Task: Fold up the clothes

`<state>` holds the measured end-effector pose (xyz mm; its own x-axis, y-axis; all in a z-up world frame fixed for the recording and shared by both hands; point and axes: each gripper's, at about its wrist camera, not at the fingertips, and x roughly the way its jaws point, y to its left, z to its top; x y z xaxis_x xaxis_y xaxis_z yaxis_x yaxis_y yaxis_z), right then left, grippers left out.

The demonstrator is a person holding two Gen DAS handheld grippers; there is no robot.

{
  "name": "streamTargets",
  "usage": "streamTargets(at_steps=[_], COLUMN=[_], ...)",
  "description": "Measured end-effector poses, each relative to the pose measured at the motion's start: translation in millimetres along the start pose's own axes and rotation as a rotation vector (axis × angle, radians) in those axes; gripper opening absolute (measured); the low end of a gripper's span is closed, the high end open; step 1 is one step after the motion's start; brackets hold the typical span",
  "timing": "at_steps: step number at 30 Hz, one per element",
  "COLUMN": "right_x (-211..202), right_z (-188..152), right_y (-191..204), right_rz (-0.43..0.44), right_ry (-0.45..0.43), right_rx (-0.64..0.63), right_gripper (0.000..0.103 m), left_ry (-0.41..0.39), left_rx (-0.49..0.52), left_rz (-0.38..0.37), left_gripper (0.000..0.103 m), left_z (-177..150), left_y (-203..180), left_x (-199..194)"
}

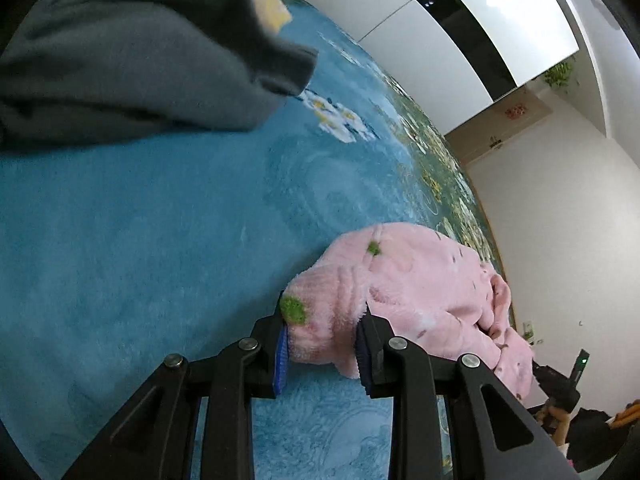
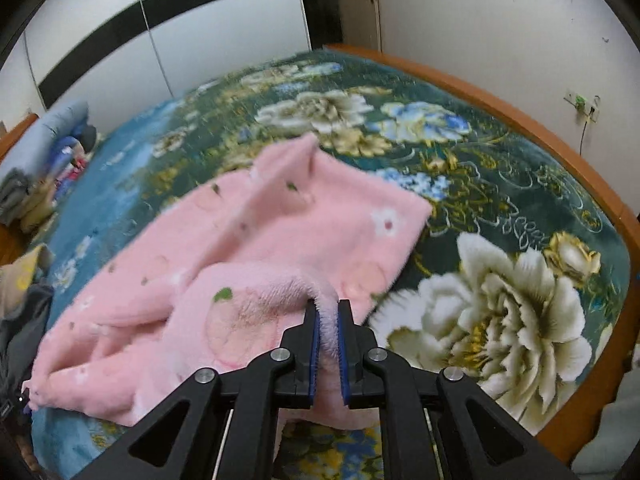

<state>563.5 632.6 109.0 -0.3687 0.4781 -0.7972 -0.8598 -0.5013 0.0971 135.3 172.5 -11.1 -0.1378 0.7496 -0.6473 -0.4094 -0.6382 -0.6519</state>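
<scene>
A fluffy pink garment [image 2: 256,248] with small flowers and green spots lies partly spread on the flowered blue-green blanket [image 2: 460,168]. My right gripper [image 2: 328,324] is shut on a fold of its near edge and holds that edge raised. In the left wrist view the same pink garment [image 1: 420,292] is bunched, and my left gripper [image 1: 322,334] is shut on a thick end of it, close above the blanket [image 1: 140,240].
A dark grey garment [image 1: 132,48] lies on the blanket, up and left of my left gripper. A pile of other clothes [image 2: 24,196] sits at the bed's left end. An orange wooden bed frame [image 2: 560,136] runs along the right. White walls and a wardrobe stand behind.
</scene>
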Motion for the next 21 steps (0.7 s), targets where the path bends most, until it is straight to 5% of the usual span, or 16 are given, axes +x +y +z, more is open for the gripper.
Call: streamTargets(at_steps=[3, 7, 10, 13, 17, 21], right_x=[-8.1, -42.6, -71.4, -82.9, -49.6, -10.0], right_z=[-2.6, -3.1, -7.4, -27.9, -77.9, -115.2], right_y=[-3.7, -5.2, 4.3, 38.8, 98.4, 136.3], right_rz=[0.024, 0.027, 0.014, 0.093, 0.222, 0.218], right_ry=[-0.015, -0.102, -0.162, -0.164, -0.046, 0.021], right_rx=[-0.026, -0.060, -0.129, -0.287, -0.482, -0.614], right_gripper=[0.015, 0.054, 0.057, 0.063, 0.065, 0.065], left_ry=[-0.015, -0.028, -0.027, -0.032, -0.034, -0.040], left_rx=[0.009, 0.027, 0.019, 0.008, -0.002, 0.017], left_rz=[0.000, 0.014, 0.025, 0.034, 0.044, 0.056], left_gripper=[0.029, 0.029, 0.030, 0.030, 0.030, 0.030], left_z=[2.9, 5.2, 2.7, -0.4, -2.3, -4.4], left_y=[-1.9, -9.8, -11.9, -13.6, -17.9, -24.7], left_x=[-2.1, -4.1, -1.1, 0.3, 0.0, -4.5])
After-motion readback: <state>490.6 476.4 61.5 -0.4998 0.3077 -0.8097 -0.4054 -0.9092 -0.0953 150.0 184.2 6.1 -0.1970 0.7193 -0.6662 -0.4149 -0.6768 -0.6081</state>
